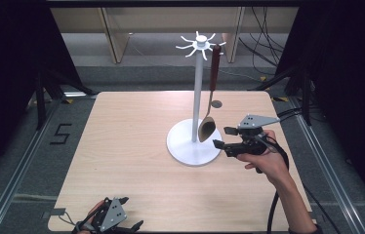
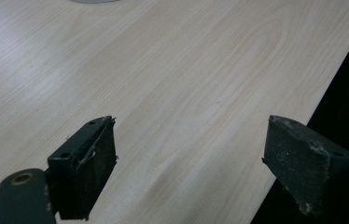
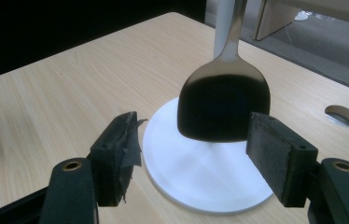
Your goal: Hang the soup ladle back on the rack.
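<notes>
On the far right part of the table (image 1: 122,146) a spoon (image 1: 207,127) hangs from a hook of the white stand (image 1: 197,92), its long axis upright, dark handle up, metal bowl down just above the round base. It looks stiff, light and rather slick, and free to swing; the neck or handle seems the surest hold. The right gripper (image 1: 223,137) waits just beside the bowl, jaws wide apart and empty. The left gripper (image 1: 131,212) rests at the near edge, likewise spread and empty.

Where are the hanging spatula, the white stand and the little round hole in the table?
spatula (image 3: 224,105): right gripper view, its blade.
white stand (image 1: 197,83): high view, its pole.
round hole (image 3: 342,115): right gripper view, its opening.
</notes>
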A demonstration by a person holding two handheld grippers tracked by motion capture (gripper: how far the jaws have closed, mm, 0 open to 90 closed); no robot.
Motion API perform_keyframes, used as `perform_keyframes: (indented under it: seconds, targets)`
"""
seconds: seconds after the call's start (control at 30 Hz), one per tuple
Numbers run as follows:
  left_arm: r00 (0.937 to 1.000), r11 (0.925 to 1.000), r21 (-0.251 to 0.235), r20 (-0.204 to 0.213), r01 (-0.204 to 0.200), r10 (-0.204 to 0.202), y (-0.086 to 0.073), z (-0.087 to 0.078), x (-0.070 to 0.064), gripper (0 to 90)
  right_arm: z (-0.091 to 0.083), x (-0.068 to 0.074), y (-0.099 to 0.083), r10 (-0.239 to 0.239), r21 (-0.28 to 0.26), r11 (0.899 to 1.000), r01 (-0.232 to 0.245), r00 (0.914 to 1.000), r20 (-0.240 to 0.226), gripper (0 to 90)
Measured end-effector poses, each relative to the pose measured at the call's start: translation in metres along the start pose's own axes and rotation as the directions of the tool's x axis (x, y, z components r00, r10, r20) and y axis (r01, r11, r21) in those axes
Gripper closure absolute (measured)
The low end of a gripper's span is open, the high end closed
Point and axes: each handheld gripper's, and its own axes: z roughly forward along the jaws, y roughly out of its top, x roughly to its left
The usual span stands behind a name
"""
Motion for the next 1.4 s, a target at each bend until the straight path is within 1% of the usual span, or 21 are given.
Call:
perform_keyframes:
  seconds: [0.17,0.27,0.33,0.4,0.43,0.53,0.57,0.6,0.67,0.73,0.77,0.87,0.9,0.93,0.97,1.03,1.2,1.27,1.3,1.37,1.4]
  targets:
    - [0.9995,0.9994,0.018,-0.001,-0.031,0.031,-0.001,-0.001,0.002,16.1,-0.001,0.000,-0.004,0.007,0.003,1.000,-0.007,0.9999,0.008,35.0]
    - [1.0000,1.0000,-0.008,0.000,0.005,-0.005,0.000,-0.001,-0.001,16.1,-0.001,0.000,-0.007,0.006,-0.004,1.000,-0.006,0.9999,0.011,35.0]
    - [1.0000,1.0000,-0.008,-0.002,0.002,-0.002,0.000,-0.001,0.000,16.1,-0.002,0.001,-0.009,0.019,0.015,1.000,-0.019,0.9998,-0.005,34.9]
    - [0.9996,0.9994,0.019,0.000,-0.029,0.029,-0.001,-0.001,0.001,16.1,-0.001,0.001,-0.011,0.020,0.012,1.000,-0.020,0.9998,0.000,34.7]
    - [0.9999,0.9998,0.008,-0.003,-0.015,0.016,-0.001,-0.001,0.000,16.1,-0.001,-0.001,-0.011,-0.003,0.019,1.000,0.003,1.0000,-0.006,34.6]
    - [0.9999,0.9999,0.011,0.013,-0.011,0.011,0.000,-0.001,0.000,16.1,0.000,0.001,-0.014,0.022,0.014,1.000,-0.022,0.9995,-0.023,34.4]
    - [0.9999,0.9999,0.009,0.001,-0.013,0.013,-0.001,-0.001,0.000,16.1,-0.002,0.001,-0.014,0.006,0.020,1.000,-0.006,0.9999,-0.016,34.4]
    - [0.9994,0.9992,0.021,-0.002,-0.035,0.035,-0.001,-0.001,0.002,16.1,-0.002,0.003,-0.014,0.023,0.023,0.999,-0.022,0.9995,-0.023,34.4]
    - [1.0000,1.0000,-0.002,0.004,-0.001,0.001,0.000,-0.001,-0.001,16.1,-0.002,0.003,-0.015,0.008,0.007,1.000,-0.008,0.9999,-0.010,34.4]
    - [0.9999,0.9998,0.013,0.013,-0.011,0.011,0.000,-0.001,0.000,16.1,-0.003,0.005,-0.015,0.000,0.018,1.000,0.001,0.9997,-0.023,34.3]
    - [0.9998,0.9997,0.013,0.003,-0.018,0.018,-0.001,-0.001,0.000,16.1,-0.002,0.007,-0.016,0.018,0.018,1.000,-0.017,0.9995,-0.027,34.2]
    - [1.0000,1.0000,-0.003,0.002,-0.002,0.002,-0.001,-0.001,-0.001,16.1,-0.001,0.008,-0.017,-0.005,0.017,1.000,0.006,0.9994,-0.034,34.0]
    - [0.9999,0.9999,0.008,0.006,-0.011,0.011,-0.001,-0.001,0.000,16.1,-0.002,0.010,-0.018,0.013,0.038,0.999,-0.012,0.9994,-0.033,33.5]
    - [0.9999,0.9999,0.008,0.006,-0.011,0.011,-0.001,-0.001,0.000,16.1,0.000,0.010,-0.019,-0.003,0.015,1.000,0.003,0.9997,-0.025,33.2]
    - [0.9997,0.9995,0.020,-0.002,-0.026,0.026,-0.001,-0.001,0.001,16.1,-0.001,0.010,-0.019,-0.008,0.046,0.999,0.010,0.9993,-0.037,33.1]
    - [1.0000,1.0000,0.006,0.005,-0.002,0.002,0.000,-0.001,0.000,16.1,0.000,0.012,-0.021,-0.004,0.049,0.999,0.006,0.9993,-0.037,32.8]
    - [0.9996,0.9994,0.021,0.000,-0.026,0.026,-0.001,-0.002,0.001,16.2,0.001,0.013,-0.024,-0.009,0.050,0.999,0.011,0.9994,-0.033,31.3]
    - [1.0000,1.0000,0.008,0.008,-0.005,0.005,0.000,-0.001,0.000,16.1,0.002,0.015,-0.026,-0.005,0.065,0.998,0.007,0.9992,-0.039,30.0]
    - [0.9999,0.9999,0.007,0.006,-0.010,0.010,-0.001,-0.001,-0.001,16.1,0.002,0.014,-0.027,-0.016,0.077,0.997,0.020,0.9983,-0.057,29.6]
    - [0.9998,0.9996,0.020,0.000,-0.022,0.022,-0.001,-0.001,0.000,16.1,0.002,0.014,-0.028,-0.018,0.071,0.997,0.021,0.9989,-0.043,29.3]
    - [0.9995,0.9992,0.022,-0.002,-0.032,0.032,-0.001,-0.002,0.001,16.2,0.002,0.017,-0.029,0.002,0.093,0.996,0.003,0.9983,-0.058,29.2]
